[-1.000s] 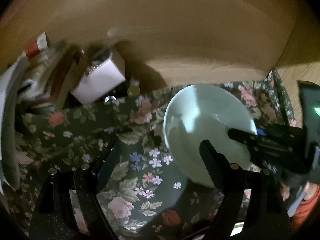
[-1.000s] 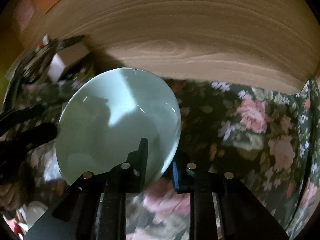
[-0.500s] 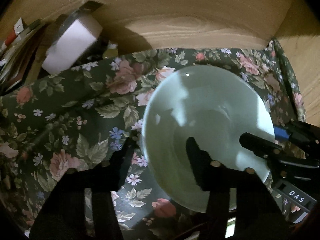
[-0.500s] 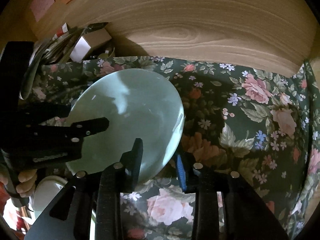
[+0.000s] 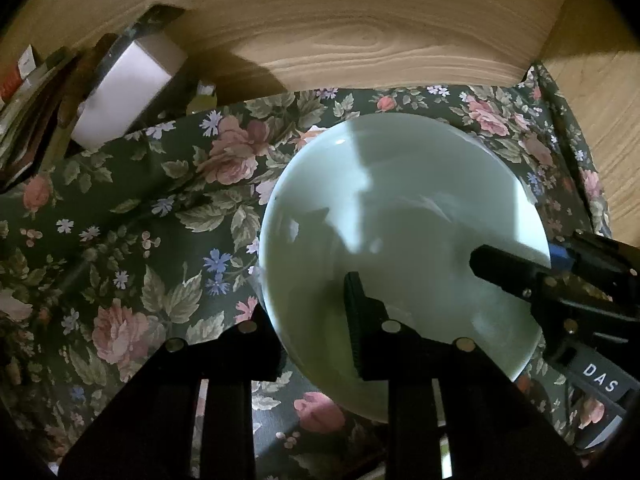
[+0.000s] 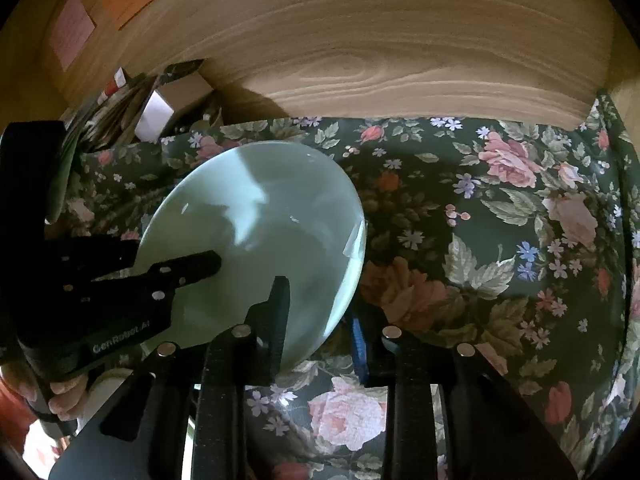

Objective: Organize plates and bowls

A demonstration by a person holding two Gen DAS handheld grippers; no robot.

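A pale green bowl [image 5: 404, 256] is held tilted above the flowered cloth [image 5: 152, 240], gripped at two places on its rim. The left claw [image 5: 308, 312] is clenched on the bowl's near-left edge, one finger inside and one outside; the right claw [image 6: 320, 320] is likewise clenched on the bowl [image 6: 264, 240] at its near-right edge. Nothing can be seen inside the bowl except reflections and shadows. To the right of the bowl, a wide stretch of cloth [image 6: 500, 240] lies uncovered up to the wooden wall [image 6: 380, 60]. To the far left, a white box [image 5: 124, 92] and a stack of papers [image 5: 28, 100] are crowded against the wall. Coloured notes [image 6: 72, 32] are stuck on the wall beyond.
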